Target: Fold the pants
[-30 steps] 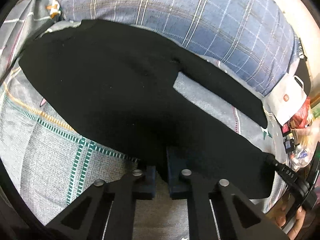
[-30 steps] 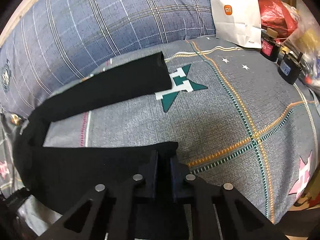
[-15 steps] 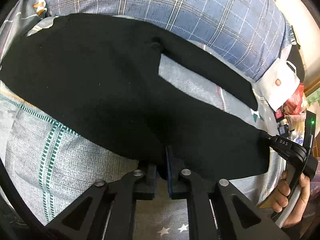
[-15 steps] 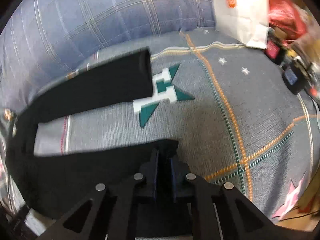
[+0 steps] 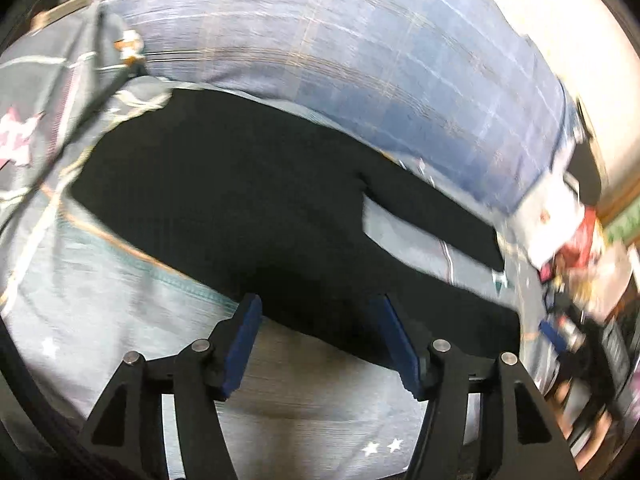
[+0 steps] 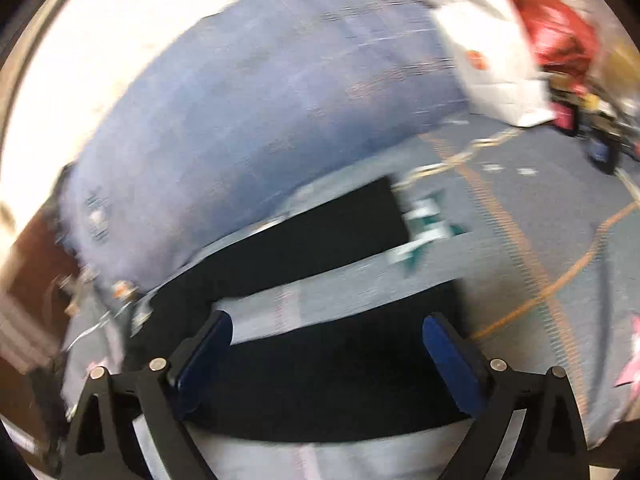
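The left hand-held gripper (image 5: 316, 312) has just been opening; its blue pads (image 5: 244, 340) stand apart, released, with nothing pinched between them. Just ahead of its fingertips lie the black pants (image 5: 248, 208), spread flat on the grey patterned bed sheet (image 5: 100, 300), waist part to its left and two legs running off to its right. Beyond the pants rises a blue checked quilt (image 5: 360, 60).

The right hand-held gripper (image 6: 328, 332) has also just been opening and hangs released above the near trouser leg (image 6: 340, 380), not touching it as far as the blur allows. The other leg lies further ahead, a strip of sheet between them. Far to its right stands a white paper bag (image 6: 492, 64), with a red bag (image 6: 556, 36) beside it.
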`<state>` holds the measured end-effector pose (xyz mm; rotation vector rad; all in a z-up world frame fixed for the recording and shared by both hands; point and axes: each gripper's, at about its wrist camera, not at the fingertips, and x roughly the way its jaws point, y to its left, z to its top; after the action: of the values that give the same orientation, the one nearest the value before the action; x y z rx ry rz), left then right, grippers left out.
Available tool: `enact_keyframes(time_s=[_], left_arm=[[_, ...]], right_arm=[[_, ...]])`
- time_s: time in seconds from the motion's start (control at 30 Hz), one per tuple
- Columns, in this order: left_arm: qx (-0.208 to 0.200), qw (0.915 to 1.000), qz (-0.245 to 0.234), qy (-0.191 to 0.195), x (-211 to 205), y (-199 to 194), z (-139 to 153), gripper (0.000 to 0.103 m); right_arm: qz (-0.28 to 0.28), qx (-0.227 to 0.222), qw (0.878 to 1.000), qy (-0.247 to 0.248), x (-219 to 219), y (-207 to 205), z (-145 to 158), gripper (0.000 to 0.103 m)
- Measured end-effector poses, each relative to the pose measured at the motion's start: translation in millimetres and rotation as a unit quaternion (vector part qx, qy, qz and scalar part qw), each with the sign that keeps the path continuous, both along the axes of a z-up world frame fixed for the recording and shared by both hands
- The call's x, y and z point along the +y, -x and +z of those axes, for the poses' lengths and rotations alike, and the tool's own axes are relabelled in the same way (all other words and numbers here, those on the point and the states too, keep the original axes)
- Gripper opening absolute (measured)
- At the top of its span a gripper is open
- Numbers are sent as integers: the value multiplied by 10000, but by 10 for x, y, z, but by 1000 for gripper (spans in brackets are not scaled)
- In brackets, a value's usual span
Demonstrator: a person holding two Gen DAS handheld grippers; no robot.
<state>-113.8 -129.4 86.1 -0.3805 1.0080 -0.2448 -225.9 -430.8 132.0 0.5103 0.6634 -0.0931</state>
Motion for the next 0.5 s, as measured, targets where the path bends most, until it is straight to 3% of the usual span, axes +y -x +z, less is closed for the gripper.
enact_keyframes(time_s=[0.17,0.33,0.4,0.5], left_arm=[[129,9980,614,113,555,-74,135,69],[355,9934,1088,-52,1105,-335,169,72],[484,9915,1195,-141,1312,-482,80,72],[669,9889,1325,36,1569,-688,-117,72]], right_arm=[[954,-150,9947,342,792,-105,12,98],[1956,25,9789,588,1604,-346,0,98],[2259,173,9700,877,1926,-504,-37,98],[2689,349,9574,991,2289,-828,-176,98]])
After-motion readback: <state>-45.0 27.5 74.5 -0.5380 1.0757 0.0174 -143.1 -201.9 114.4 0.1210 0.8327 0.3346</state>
